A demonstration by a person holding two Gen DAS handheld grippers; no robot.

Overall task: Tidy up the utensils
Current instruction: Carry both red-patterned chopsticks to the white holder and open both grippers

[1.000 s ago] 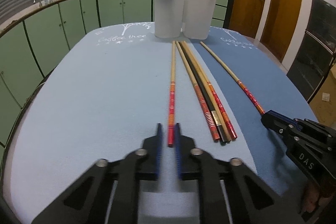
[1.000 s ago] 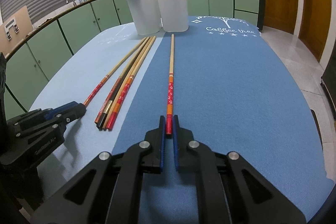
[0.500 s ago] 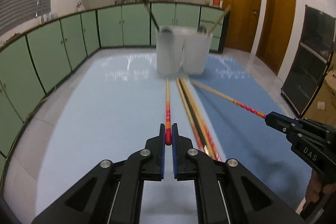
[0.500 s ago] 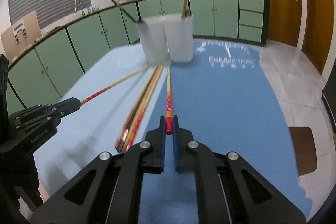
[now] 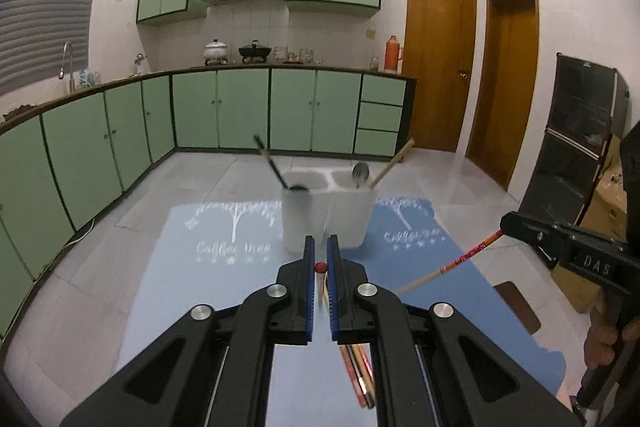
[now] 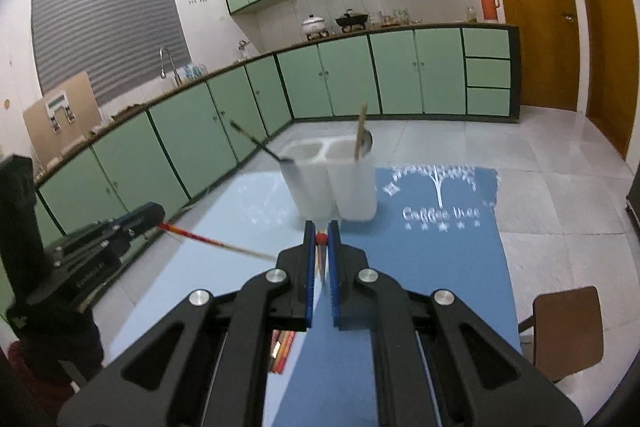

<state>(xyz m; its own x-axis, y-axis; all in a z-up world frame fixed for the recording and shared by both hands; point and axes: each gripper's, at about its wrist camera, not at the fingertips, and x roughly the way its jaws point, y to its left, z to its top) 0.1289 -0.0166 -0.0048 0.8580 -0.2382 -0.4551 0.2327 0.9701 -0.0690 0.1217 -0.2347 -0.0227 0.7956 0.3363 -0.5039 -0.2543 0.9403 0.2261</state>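
My left gripper [image 5: 320,267] is shut on the red end of a chopstick [image 5: 319,268], lifted high above the blue table and hanging steeply down. My right gripper [image 6: 320,238] is shut on another red-ended chopstick [image 6: 320,239], held the same way. Each gripper shows in the other's view with its chopstick: the right one [image 5: 504,231] with its stick [image 5: 448,267], the left one [image 6: 158,221] with its stick [image 6: 212,241]. The white utensil holder [image 5: 328,215] stands ahead with a spoon [image 5: 360,173] and chopsticks in it. Several chopsticks [image 5: 360,375] lie below on the table.
The table carries a light blue mat [image 5: 200,267] and a darker blue mat [image 6: 440,267]. A brown chair seat [image 6: 560,331] is right of the table. Green kitchen cabinets [image 5: 240,107] line the far walls.
Both grippers have risen well above the table, each lifting its chopstick off the surface. The chopsticks now hang steeply down instead of lying flat.
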